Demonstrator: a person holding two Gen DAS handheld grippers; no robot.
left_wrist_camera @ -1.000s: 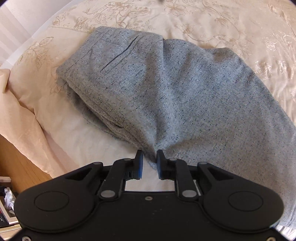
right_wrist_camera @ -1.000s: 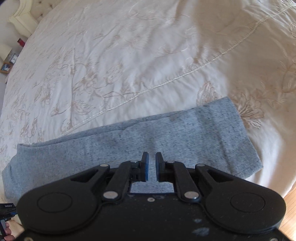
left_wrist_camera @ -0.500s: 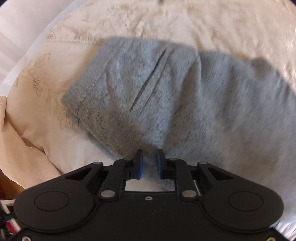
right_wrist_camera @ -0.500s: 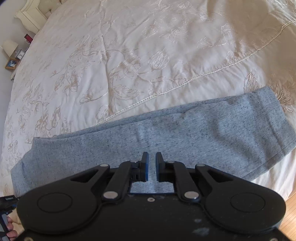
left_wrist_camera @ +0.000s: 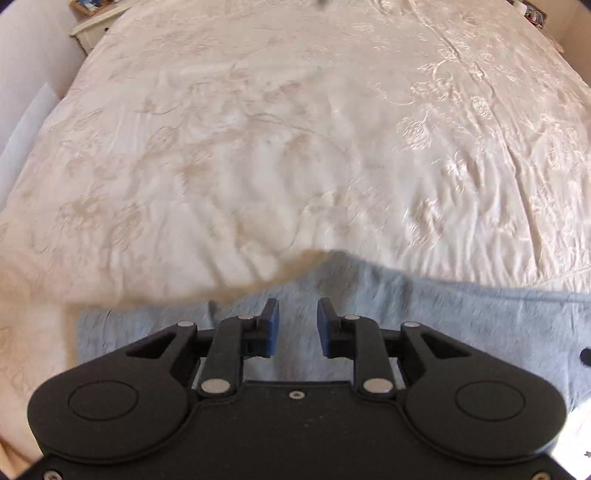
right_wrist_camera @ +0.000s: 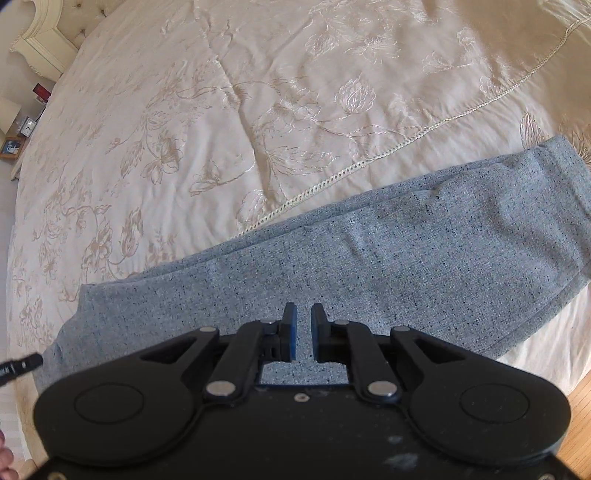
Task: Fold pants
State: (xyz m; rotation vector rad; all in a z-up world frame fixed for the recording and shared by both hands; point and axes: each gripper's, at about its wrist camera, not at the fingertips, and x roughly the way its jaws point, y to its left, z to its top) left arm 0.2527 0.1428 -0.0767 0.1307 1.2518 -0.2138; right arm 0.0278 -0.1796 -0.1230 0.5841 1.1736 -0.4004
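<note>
Hidden: In our left wrist view the speckled grey knit pants (left_wrist_camera: 461, 317) are smeared by motion, and the black tool body covers their near part; their right end runs out of view.
Tongs, left: Our left gripper (left_wrist_camera: 294, 325) hangs above the pants with its blue pads apart and opening, no cloth pinched between them.
Tongs, right: Our right gripper (right_wrist_camera: 303, 332) shows its pads drawn nearly together, a thin slit left, nothing clamped.
Pants: They lie as a long flat band across the near edge of the cream embroidered bedspread (right_wrist_camera: 221, 110).
Open room: We see broad bare bedspread beyond the pants.
Only at right: A pale headboard (right_wrist_camera: 40, 33), a strip of wooden floor (right_wrist_camera: 580, 413), the pant hem.
</note>
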